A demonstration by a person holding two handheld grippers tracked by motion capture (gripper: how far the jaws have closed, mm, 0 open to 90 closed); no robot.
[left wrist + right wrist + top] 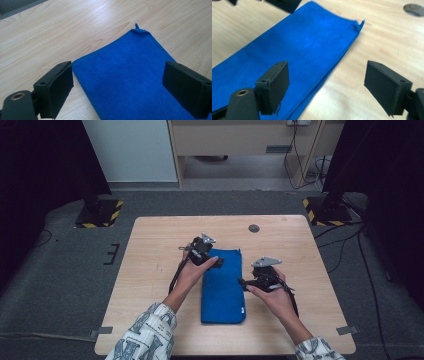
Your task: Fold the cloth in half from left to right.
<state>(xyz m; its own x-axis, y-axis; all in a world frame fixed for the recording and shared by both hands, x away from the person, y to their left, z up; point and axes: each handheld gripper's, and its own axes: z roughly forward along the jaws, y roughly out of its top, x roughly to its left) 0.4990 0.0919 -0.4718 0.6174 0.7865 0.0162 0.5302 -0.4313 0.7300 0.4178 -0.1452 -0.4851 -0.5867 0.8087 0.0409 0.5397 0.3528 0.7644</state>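
Two black two-jaw grippers, one in each of a person's hands, hang over a light wooden table [150, 240]. In the high view, the left gripper [218, 262] sits at the centre of the frame, over the upper left corner of a blue cloth [223, 285]. The right gripper [241, 282] sits just right of centre, at the cloth's right edge, pointing left toward it. Both stand with jaws spread wide and nothing between the pads.

There is one cloth: a folded blue microfibre towel, lying flat as a tall rectangle in the middle of the table, with a small white tag [242, 309] at its lower right corner. In the left gripper view, the cloth [130, 75] fills the lower centre, with a small loop [136, 25] at its far corner. In the right gripper view, the cloth [294, 50] runs diagonally from lower left to upper centre, its layered edge showing.

One round grey cable port [254, 228] sits near the table's top edge. Two patterned sleeves enter from the bottom. Two stand bases with yellow-black tape [100, 213] rest on the grey floor beyond.
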